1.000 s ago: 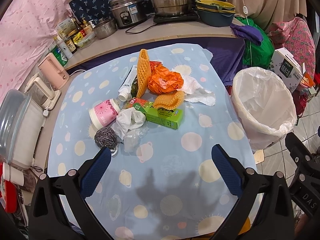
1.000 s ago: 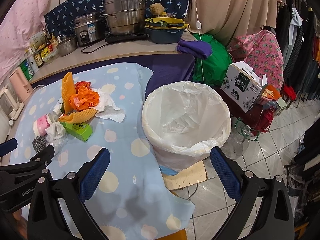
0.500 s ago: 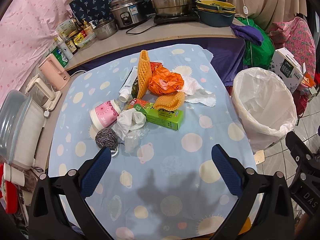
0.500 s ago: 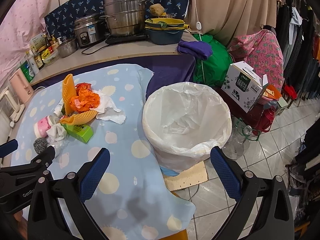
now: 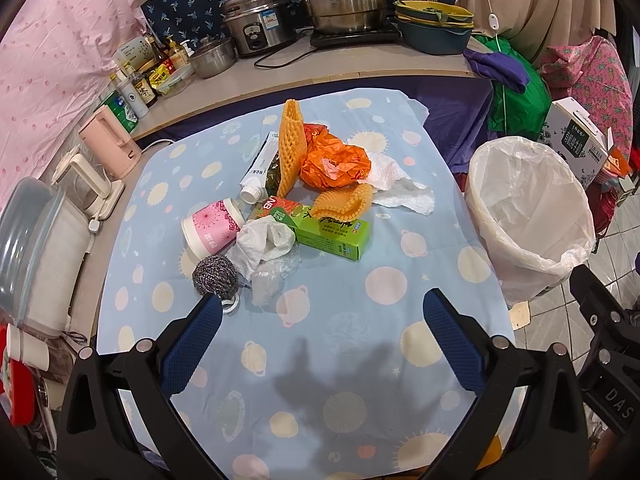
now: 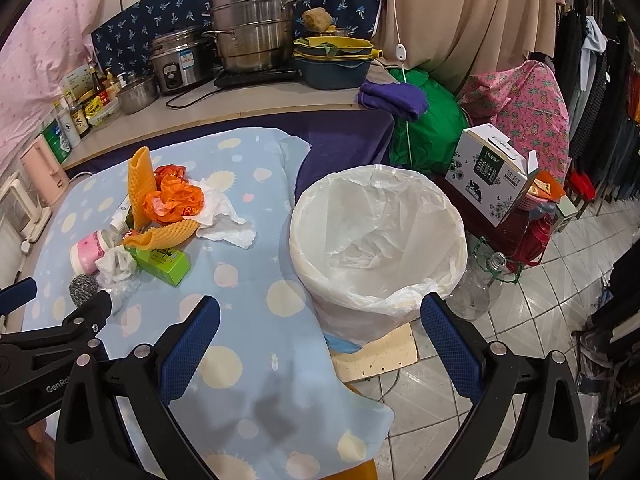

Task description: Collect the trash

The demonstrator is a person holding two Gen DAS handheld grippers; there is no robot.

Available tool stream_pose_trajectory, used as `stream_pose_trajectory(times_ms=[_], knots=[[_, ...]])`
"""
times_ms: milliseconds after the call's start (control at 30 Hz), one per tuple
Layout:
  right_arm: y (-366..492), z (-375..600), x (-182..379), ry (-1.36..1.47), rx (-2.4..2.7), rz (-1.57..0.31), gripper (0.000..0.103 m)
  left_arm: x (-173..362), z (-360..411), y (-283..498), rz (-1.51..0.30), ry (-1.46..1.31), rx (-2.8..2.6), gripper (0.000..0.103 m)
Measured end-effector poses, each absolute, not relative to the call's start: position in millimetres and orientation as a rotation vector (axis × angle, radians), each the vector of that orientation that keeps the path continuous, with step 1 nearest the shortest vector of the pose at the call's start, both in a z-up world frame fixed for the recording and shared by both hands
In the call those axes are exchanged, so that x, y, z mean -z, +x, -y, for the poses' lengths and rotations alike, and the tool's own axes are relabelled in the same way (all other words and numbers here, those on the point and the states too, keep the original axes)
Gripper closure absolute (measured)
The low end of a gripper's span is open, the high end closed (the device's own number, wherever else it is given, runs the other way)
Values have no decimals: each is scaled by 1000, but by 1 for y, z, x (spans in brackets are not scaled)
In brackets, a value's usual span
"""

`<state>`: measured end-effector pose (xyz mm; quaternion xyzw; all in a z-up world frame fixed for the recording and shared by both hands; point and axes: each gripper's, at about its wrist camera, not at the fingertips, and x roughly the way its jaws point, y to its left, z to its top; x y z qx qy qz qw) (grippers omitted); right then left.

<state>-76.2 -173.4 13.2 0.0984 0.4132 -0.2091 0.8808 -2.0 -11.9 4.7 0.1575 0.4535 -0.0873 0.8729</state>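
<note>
We note only small shifts. In the right wrist view the trash bin (image 6: 378,248) sits slightly lower and further left than before; the trash pile with the green box (image 6: 164,262) sits slightly further right. In the left wrist view the steel scourer (image 5: 215,274) appears marginally nearer.

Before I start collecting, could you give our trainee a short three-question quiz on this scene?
1. True or false: the bin already holds trash.
2. Which lies nearest the left gripper: A) tissue B) scourer C) orange bag?
3. Fill in: the green box lies partly under a yellow foam ____.

Key:
1. False; only its liner shows.
2. B.
3. Net.
</note>
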Motion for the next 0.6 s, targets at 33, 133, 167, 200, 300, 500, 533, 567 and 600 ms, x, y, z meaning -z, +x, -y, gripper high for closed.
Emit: stream_pose_trajectory(times_ms=[33,133,167,200,300,500,533,567,600], knots=[[-76,173,-13,206,436,-860,7,-4,12,-2,-948,328,182,7],[-76,173,-13,205,436,-861,7,-4,12,-2,-948,328,182,7],[-76,173,-13,203,436,-860,7,-4,12,-2,-948,328,183,7],[-76,172,-13,204,435,-860,7,-4,12,-2,-948,328,183,7],[-76,172,-13,204,435,-861,7,-4,12,-2,-949,329,183,7],[-75,170,-13,202,435,-862,7,-4,12,-3,-948,328,183,7],[-74,169,-13,202,434,-862,7,-4,12,-3,-948,328,183,7],[-74,170,-13,202,434,-862,7,-4,12,-3,-948,329,183,7],[-75,170,-13,202,435,-862,7,-4,12,-3,-948,328,183,7]])
